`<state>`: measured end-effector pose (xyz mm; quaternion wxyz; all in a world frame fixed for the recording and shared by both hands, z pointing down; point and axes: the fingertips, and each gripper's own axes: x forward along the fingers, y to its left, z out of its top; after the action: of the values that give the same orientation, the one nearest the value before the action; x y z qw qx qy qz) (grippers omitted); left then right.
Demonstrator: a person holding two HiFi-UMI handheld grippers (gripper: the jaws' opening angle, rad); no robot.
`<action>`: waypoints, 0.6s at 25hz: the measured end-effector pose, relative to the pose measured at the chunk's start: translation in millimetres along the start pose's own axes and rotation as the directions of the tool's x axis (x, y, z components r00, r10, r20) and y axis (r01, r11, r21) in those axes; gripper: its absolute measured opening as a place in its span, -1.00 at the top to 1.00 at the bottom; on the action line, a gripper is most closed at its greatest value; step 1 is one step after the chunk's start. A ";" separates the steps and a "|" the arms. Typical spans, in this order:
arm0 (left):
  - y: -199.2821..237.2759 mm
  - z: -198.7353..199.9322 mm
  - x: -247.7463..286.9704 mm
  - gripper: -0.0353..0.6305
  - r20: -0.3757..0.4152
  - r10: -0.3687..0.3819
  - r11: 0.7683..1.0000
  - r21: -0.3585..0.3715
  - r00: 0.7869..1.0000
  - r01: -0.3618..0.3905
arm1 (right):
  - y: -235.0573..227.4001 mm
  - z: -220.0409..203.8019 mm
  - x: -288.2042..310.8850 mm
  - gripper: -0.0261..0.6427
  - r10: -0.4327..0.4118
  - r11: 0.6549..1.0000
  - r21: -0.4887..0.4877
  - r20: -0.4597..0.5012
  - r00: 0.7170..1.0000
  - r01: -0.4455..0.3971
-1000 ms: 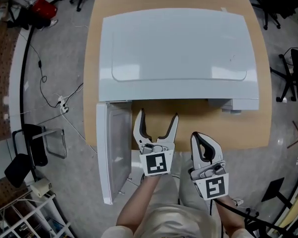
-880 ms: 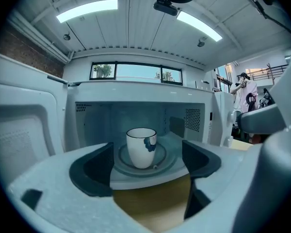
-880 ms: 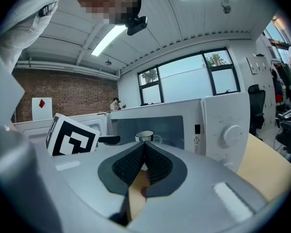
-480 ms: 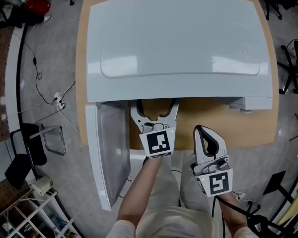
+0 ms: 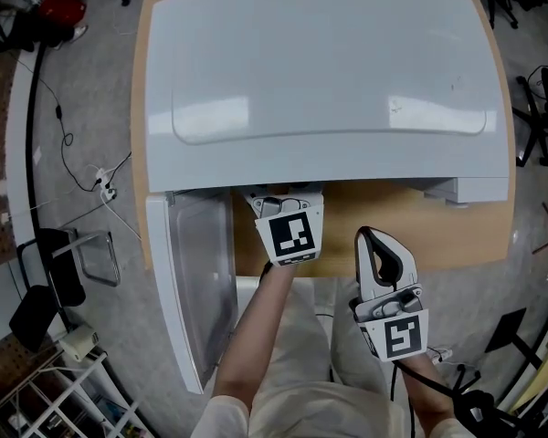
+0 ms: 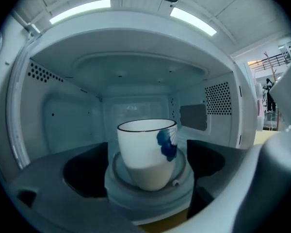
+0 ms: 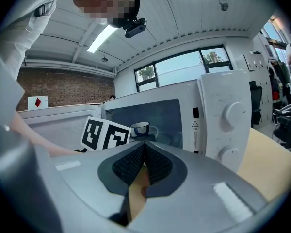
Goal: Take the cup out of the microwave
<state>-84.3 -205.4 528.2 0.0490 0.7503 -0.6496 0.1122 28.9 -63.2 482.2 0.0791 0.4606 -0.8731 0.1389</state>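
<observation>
Cup (image 6: 146, 152) in microwave (image 6: 53, 106), between left gripper's (image 6: 146, 166) spread fingers (image 6: 85, 171)

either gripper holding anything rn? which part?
Nothing is held. The left gripper's jaws stand wide apart with the cup showing between them, untouched, inside the microwave; the right gripper is shut and empty.

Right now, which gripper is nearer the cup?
The left gripper. It reaches into the microwave, open jaws flanking the cup without touching. The right gripper hangs outside, in front of the microwave, jaws shut.
</observation>
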 end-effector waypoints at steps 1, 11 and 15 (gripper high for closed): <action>0.3 -1.3 2.5 -0.61 -0.001 0.001 1.000 0.001 1.000 -0.001 | -0.6 -0.6 0.6 0.90 0.000 1.000 -0.001 0.000 1.000 0.000; 2.2 -1.3 13.6 -0.41 0.021 0.011 0.999 0.046 1.000 -0.012 | -4.5 -8.2 1.0 0.90 0.002 1.000 -0.015 -0.025 1.000 -0.002; 2.5 4.4 20.1 -0.29 0.069 0.011 0.997 0.080 0.998 -0.017 | -6.9 -10.9 2.7 0.90 -0.008 1.000 -0.015 -0.025 1.000 0.007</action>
<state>-83.7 -226.1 528.4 -0.0045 0.7505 -0.6511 0.1131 33.1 -65.5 494.4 0.0941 0.4614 -0.8713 0.1378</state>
